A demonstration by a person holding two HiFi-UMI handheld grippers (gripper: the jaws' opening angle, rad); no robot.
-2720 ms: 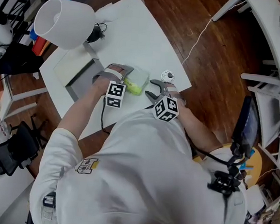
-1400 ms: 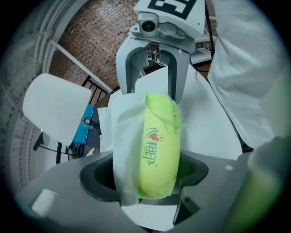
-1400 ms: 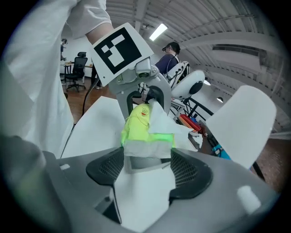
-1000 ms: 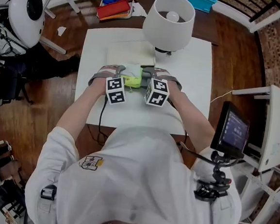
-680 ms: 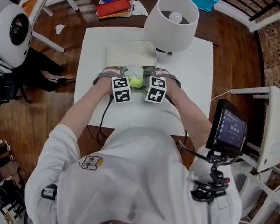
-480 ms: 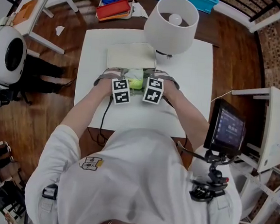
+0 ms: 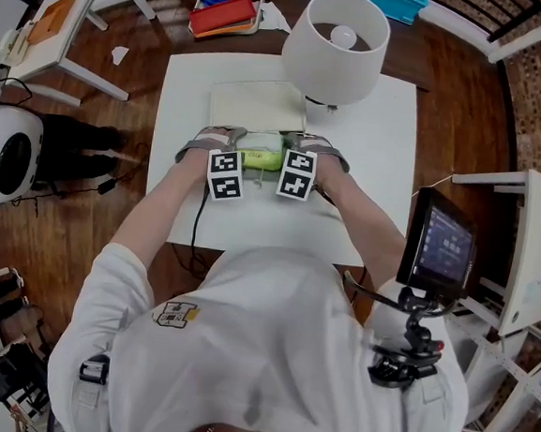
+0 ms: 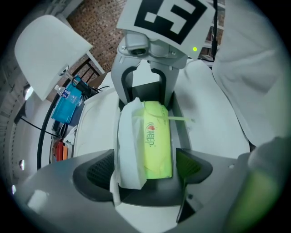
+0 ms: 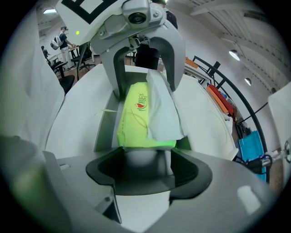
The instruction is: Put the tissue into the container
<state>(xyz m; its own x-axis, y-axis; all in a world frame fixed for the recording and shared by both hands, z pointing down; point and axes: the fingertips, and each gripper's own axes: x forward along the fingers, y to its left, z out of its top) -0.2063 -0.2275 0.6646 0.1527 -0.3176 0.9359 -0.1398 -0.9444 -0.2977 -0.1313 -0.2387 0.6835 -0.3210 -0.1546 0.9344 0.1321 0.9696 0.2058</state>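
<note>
The tissue pack, lime green with a white sheet folded over one long side, lies flat inside the container, a shallow grey-walled tray at the middle of the head view. It sits lengthwise between your two tools, one end toward each.

Your left tool is clamped on its end of the pack. In the left gripper view the green wrapper and the white flap fill the gap between the two dark pads, and the flap laps onto the pad at lower left.

Your right tool has its jaws apart with nothing between them. In the right gripper view the pack's end stops just short of the tips, low in the middle of the frame (the container's side wall runs along the pack's left there). Each gripper view shows the other tool at the top of the frame, at the far end of the tray.

The container rests on the white table, and your forearms reach in from the bottom of the head view. Just above the container lies a pale flat board. A white lamp shade stands at top centre, its bulb visible inside. A small screen on a stand sits off the table at the right.
</note>
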